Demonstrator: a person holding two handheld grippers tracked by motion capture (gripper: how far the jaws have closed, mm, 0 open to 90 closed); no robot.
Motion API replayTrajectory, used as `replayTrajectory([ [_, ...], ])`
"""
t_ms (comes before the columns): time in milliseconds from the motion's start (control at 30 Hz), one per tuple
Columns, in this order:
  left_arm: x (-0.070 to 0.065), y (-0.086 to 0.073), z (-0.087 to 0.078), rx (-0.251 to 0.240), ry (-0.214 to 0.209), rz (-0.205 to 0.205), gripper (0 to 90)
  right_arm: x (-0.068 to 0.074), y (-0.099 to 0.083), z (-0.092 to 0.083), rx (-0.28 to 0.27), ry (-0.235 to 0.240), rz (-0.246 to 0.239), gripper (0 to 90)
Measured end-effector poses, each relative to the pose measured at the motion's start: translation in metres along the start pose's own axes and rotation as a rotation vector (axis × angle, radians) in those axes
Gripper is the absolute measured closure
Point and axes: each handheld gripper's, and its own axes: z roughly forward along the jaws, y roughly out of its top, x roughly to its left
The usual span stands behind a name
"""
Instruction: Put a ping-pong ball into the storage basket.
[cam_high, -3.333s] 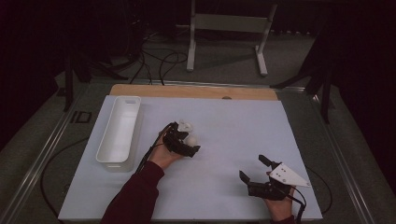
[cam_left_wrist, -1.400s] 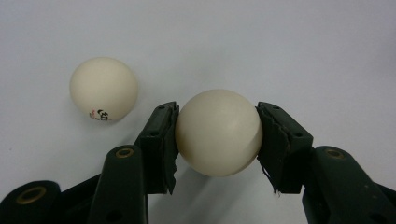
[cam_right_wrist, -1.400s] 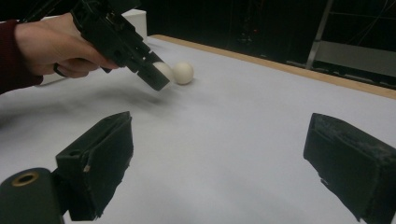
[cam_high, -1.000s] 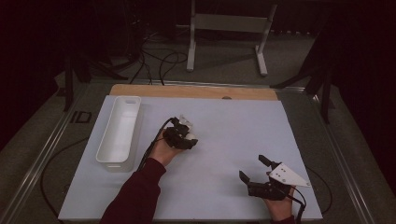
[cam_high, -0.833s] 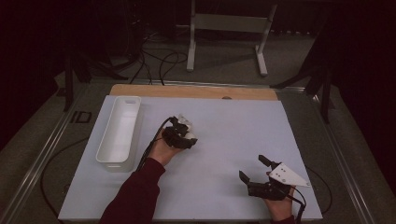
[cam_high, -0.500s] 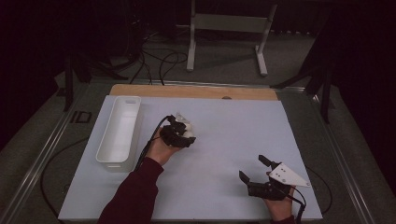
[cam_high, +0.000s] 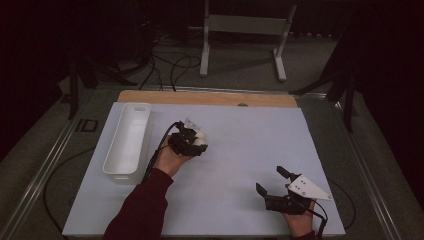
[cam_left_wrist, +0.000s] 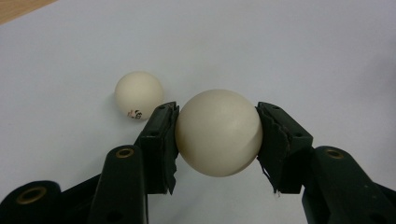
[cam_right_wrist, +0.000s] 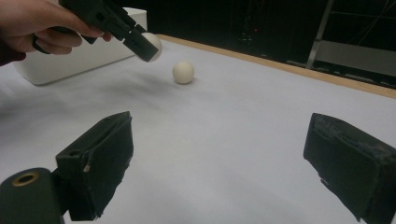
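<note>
In the left gripper view a cream ball (cam_left_wrist: 218, 133) is clamped between the two black jaws of my left gripper (cam_left_wrist: 217, 135). A second cream ball (cam_left_wrist: 139, 95), with a small dark mark, lies on the white table sheet just beyond the left jaw. In the right gripper view the left gripper (cam_right_wrist: 148, 46) holds its ball (cam_right_wrist: 153, 43) above the sheet, and the other ball (cam_right_wrist: 183, 72) rests farther off. From above, the left gripper (cam_high: 199, 144) is at mid-table. My right gripper (cam_high: 270, 180) stands wide open near the front right, with nothing between its fingers.
A long white tray (cam_high: 112, 150) lies along the sheet's left side, just left of the left hand; it also appears as the white tray (cam_right_wrist: 70, 63) in the right gripper view. A wooden strip (cam_high: 210, 98) borders the far edge. Cables and a metal stand lie beyond the table.
The left gripper, shut on its ball, has drifted slightly up and to the left, toward the tray. The right gripper has stayed in place, open.
</note>
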Motion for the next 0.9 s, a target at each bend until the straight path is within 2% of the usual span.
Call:
replayTrajectory([
  [900, -0.003, 0.002, -0.015, -0.025, 0.001, -0.006, 51.2, 0.001, 0.0, 0.001, 0.003, 0.005, -0.001, 8.1],
])
